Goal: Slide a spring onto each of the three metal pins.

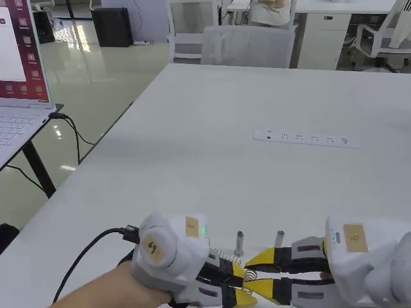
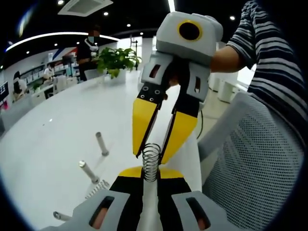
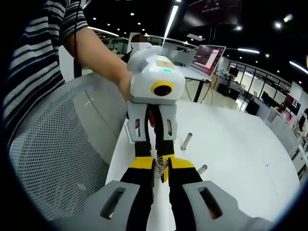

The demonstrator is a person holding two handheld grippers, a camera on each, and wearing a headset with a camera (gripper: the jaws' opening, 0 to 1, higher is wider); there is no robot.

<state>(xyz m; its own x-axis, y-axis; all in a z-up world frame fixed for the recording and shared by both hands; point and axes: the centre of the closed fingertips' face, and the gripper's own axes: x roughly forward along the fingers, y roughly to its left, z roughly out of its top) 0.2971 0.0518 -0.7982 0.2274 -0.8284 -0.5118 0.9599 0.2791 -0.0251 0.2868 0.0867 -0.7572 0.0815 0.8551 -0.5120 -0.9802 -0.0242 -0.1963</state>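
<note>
White table (image 1: pixel 192 128), spring (image 2: pixel 151 161) gripped in left tool (image 2: pixel 150 173)

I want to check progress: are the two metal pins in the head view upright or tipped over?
Upright. The first pin and the second pin both stand vertical on the white table, bases down.

Spring (image 2: pixel 151 162) nr 2 upright pins (image 1: pixel 239 243)
</note>
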